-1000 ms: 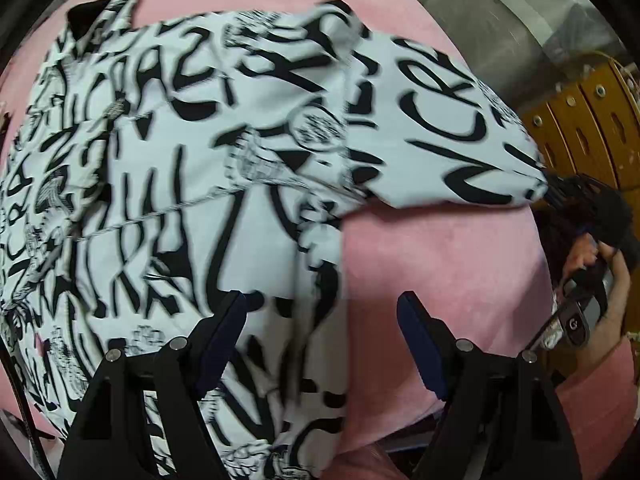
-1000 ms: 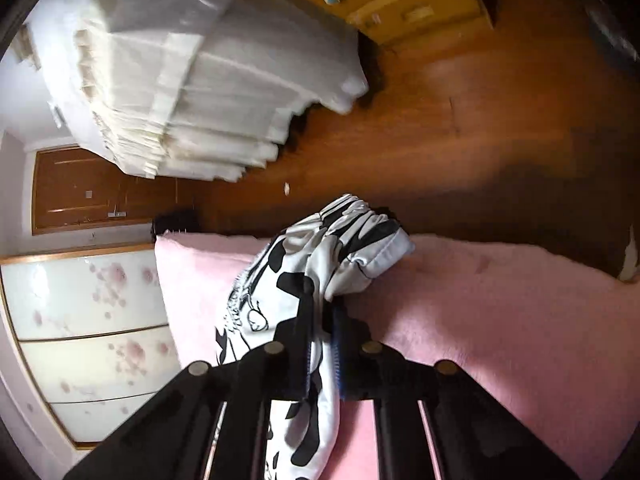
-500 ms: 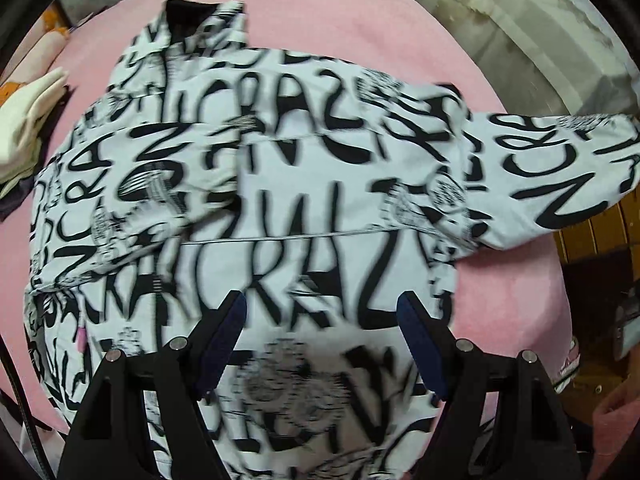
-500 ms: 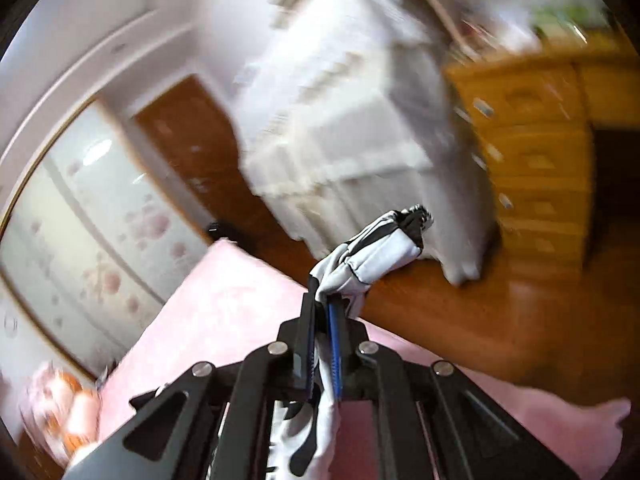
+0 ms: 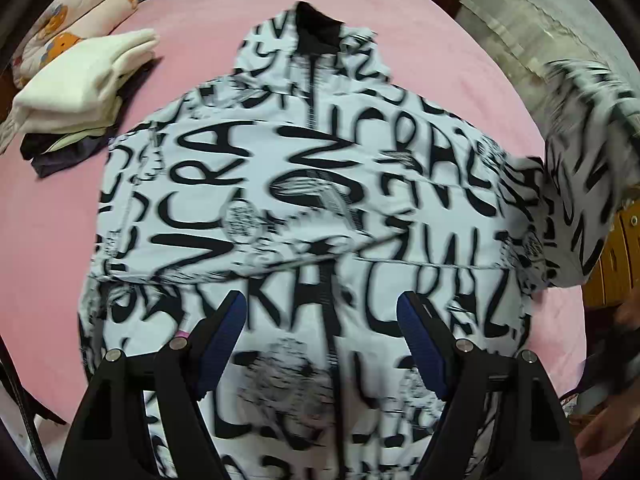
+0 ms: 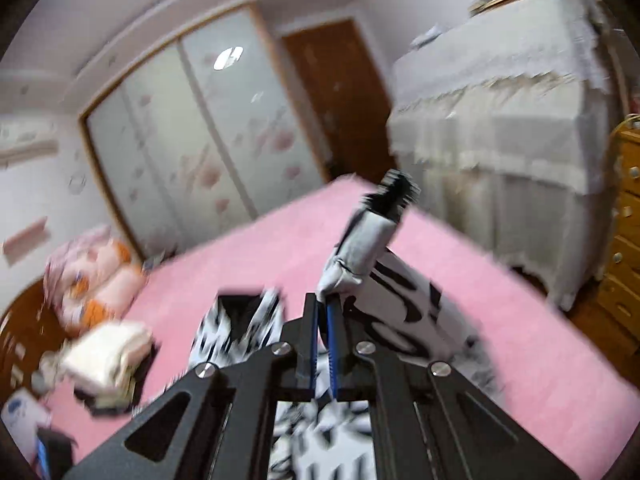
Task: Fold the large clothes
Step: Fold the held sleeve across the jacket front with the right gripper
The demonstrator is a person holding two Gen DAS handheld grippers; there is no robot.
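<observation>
A white jacket (image 5: 304, 184) printed with black lettering lies spread on the pink bed (image 5: 52, 248), its black collar at the far end. My left gripper (image 5: 322, 320) hovers open over the jacket's lower half with nothing between its fingers. The jacket's right sleeve (image 5: 580, 152) is lifted off the bed at the right. In the right wrist view my right gripper (image 6: 323, 308) is shut on that sleeve, and the black cuff (image 6: 394, 196) sticks up past the fingertips. The rest of the jacket (image 6: 240, 320) lies below.
A stack of folded cream and dark clothes (image 5: 80, 92) sits on the bed at the far left, with a patterned pillow (image 5: 76, 20) behind it. A lace-covered cabinet (image 6: 500, 120), wooden drawers (image 6: 624, 248), a wardrobe (image 6: 192, 128) and a door surround the bed.
The left gripper has swept across the bed until the whole jacket lies under it. The right gripper has risen and rolled upright, carrying the sleeve up off the bed.
</observation>
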